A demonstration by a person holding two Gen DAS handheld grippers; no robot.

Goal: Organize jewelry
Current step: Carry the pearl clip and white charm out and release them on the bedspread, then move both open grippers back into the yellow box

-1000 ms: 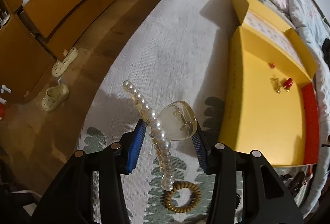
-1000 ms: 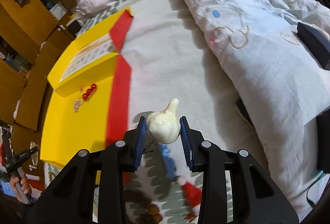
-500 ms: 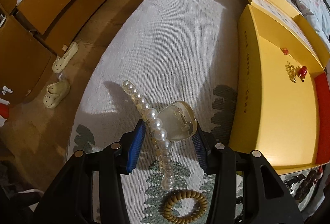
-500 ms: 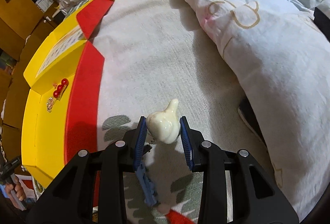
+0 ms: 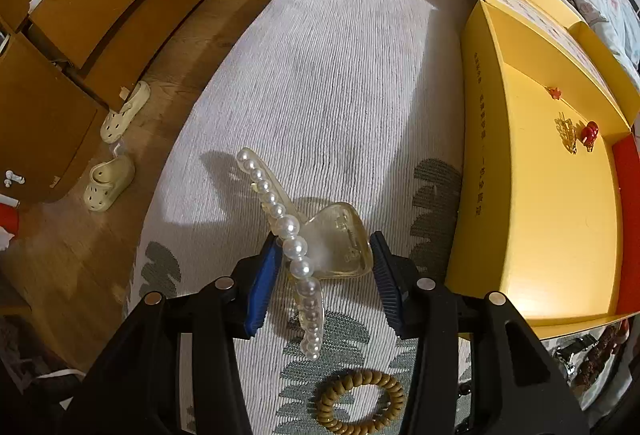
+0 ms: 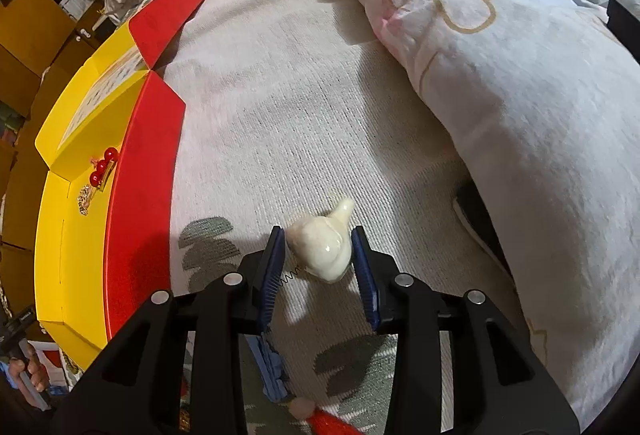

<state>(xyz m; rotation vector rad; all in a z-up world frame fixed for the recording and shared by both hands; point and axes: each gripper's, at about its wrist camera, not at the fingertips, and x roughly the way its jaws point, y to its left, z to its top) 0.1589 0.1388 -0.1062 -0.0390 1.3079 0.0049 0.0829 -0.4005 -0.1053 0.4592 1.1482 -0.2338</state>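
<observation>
My left gripper (image 5: 322, 275) is shut on a clear hair claw clip with a row of pearls (image 5: 316, 239), held above the bed cover, left of the yellow box (image 5: 560, 235). My right gripper (image 6: 320, 267) is shut on a cream white shell-shaped hair clip (image 6: 322, 249), held above the bed cover to the right of the box's red side flap (image 6: 136, 215). Red bead and gold pieces (image 5: 576, 133) lie at the far end of the box floor; they also show in the right wrist view (image 6: 98, 171).
A brown spiral hair tie (image 5: 358, 401) lies on the cover under my left gripper. A blue clip (image 6: 272, 367) and a red item (image 6: 328, 421) lie below my right gripper. A quilt (image 6: 520, 95) is piled at the right. Slippers (image 5: 108, 181) stand on the wood floor.
Both grippers have moved with their clips still held. The right one has shifted right, away from the yellow box. The left one has drawn back slightly, bringing the brown hair tie more into view.
</observation>
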